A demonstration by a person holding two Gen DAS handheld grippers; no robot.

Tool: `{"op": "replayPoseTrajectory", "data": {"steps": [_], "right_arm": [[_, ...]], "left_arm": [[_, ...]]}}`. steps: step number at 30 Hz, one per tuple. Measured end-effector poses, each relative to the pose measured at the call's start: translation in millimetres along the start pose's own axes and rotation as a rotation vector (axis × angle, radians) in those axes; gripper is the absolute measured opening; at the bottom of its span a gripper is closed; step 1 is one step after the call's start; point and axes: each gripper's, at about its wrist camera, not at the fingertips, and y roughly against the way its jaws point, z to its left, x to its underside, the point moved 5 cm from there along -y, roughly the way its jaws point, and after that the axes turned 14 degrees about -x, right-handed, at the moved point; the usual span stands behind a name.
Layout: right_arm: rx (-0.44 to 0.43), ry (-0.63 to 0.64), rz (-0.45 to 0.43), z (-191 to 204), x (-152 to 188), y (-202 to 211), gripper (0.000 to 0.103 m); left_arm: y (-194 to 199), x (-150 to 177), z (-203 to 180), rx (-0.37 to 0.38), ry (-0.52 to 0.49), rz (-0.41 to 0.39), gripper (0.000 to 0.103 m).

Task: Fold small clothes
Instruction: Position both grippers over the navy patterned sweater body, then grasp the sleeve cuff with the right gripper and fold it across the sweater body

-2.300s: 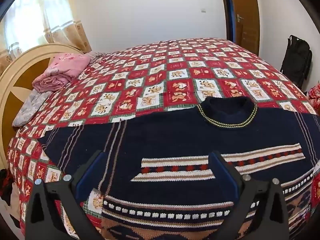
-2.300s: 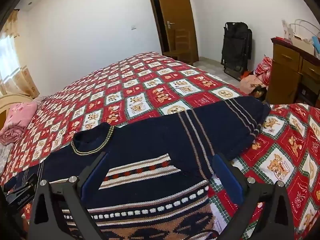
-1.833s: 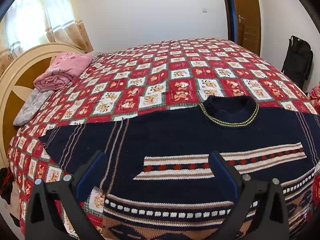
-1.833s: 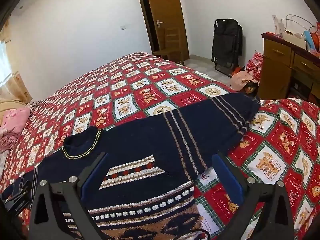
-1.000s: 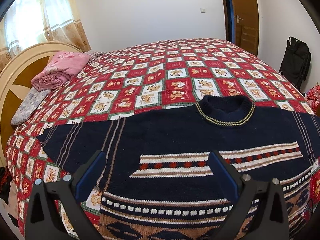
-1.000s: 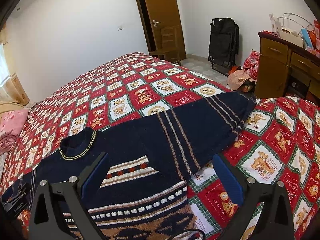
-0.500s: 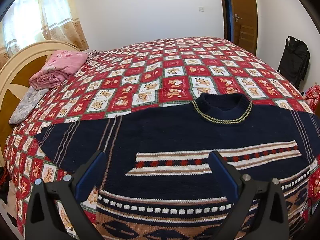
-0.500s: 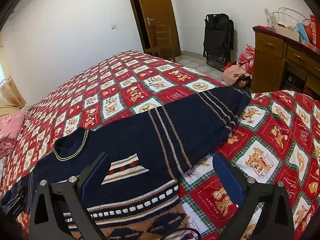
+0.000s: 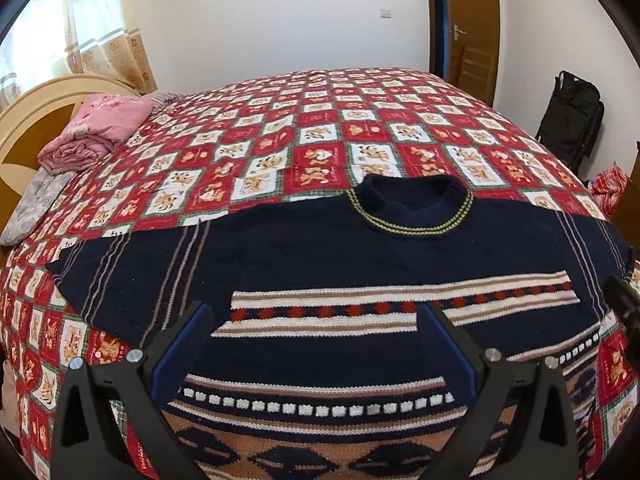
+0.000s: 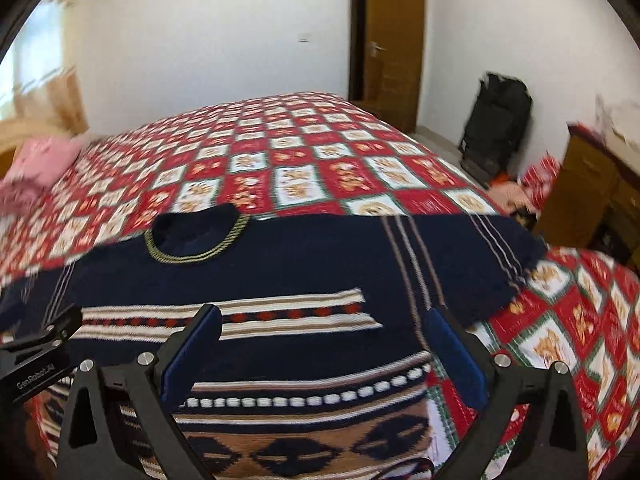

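A navy knitted sweater (image 9: 340, 252) with white, red and tan bands lies flat on the bed, collar (image 9: 412, 212) at the far side, both sleeves spread out sideways. My left gripper (image 9: 314, 320) hovers open over its chest stripes, nothing between the blue pads. The same sweater (image 10: 320, 264) fills the right wrist view, which is blurred; its right sleeve (image 10: 492, 256) reaches toward the bed's edge. My right gripper (image 10: 320, 322) is open above the sweater's right chest. Part of the left gripper's body (image 10: 36, 360) shows at the left edge there.
A red patchwork bedspread (image 9: 320, 128) covers the bed. Folded pink bedding (image 9: 96, 128) lies by the cream headboard (image 9: 36, 108) at left. A black bag (image 10: 496, 120), a wooden door (image 10: 392, 40) and a wooden dresser (image 10: 596, 196) stand beyond the bed's right side.
The right gripper has swung left, from over the right sleeve and bed edge to over the chest; its view is now blurred. The left gripper rose slightly. The sweater has not moved.
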Motion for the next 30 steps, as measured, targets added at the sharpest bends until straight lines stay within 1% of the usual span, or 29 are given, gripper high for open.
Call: {"op": "replayPoseTrajectory", "data": {"steps": [6, 11, 13, 16, 18, 20, 22, 24, 26, 29, 30], "right_arm": [[-0.003, -0.019, 0.010, -3.3, 0.4, -2.1, 0.102], [-0.014, -0.068, 0.041, -19.8, 2.9, -8.8, 0.102], [-0.012, -0.101, 0.039, -34.8, 0.8, -7.6, 0.102], [-0.001, -0.150, 0.012, -65.0, -8.3, 1.5, 0.102], [-0.010, -0.206, 0.013, -96.7, -21.0, 5.8, 0.102], [-0.006, -0.297, 0.005, -141.7, -38.5, 11.9, 0.102], [0.074, -0.387, -0.046, -202.7, -61.7, 23.2, 0.102], [0.145, -0.441, -0.053, -257.7, -80.3, 22.2, 0.102], [0.228, -0.506, -0.006, -321.4, -90.2, 6.5, 0.102], [0.261, -0.617, 0.062, -385.5, -81.3, -23.2, 0.102], [0.248, -0.679, 0.092, -405.0, -72.4, -36.6, 0.102]], "left_arm": [[3.4, 1.4, -5.6, 0.009, -0.009, -0.006, 0.103], [3.5, 1.7, -9.5, 0.030, -0.014, -0.004, 0.103], [3.7, 0.9, -10.0, 0.046, -0.009, -0.009, 0.103], [3.1, -0.3, -13.1, 0.099, 0.003, -0.007, 0.103], [3.2, -0.8, -17.7, 0.125, 0.003, -0.004, 0.103], [1.8, -1.3, -24.0, 0.128, -0.009, 0.005, 0.103], [-0.6, -1.6, -28.1, 0.116, -0.029, 0.013, 0.103], [-3.3, -2.3, -29.4, 0.102, -0.035, 0.023, 0.103], [-5.9, -3.3, -28.0, 0.098, -0.025, 0.033, 0.103], [-11.6, -6.1, -25.6, 0.087, 0.000, 0.053, 0.103], [-13.7, -6.7, -25.7, 0.081, 0.005, 0.059, 0.103]]}}
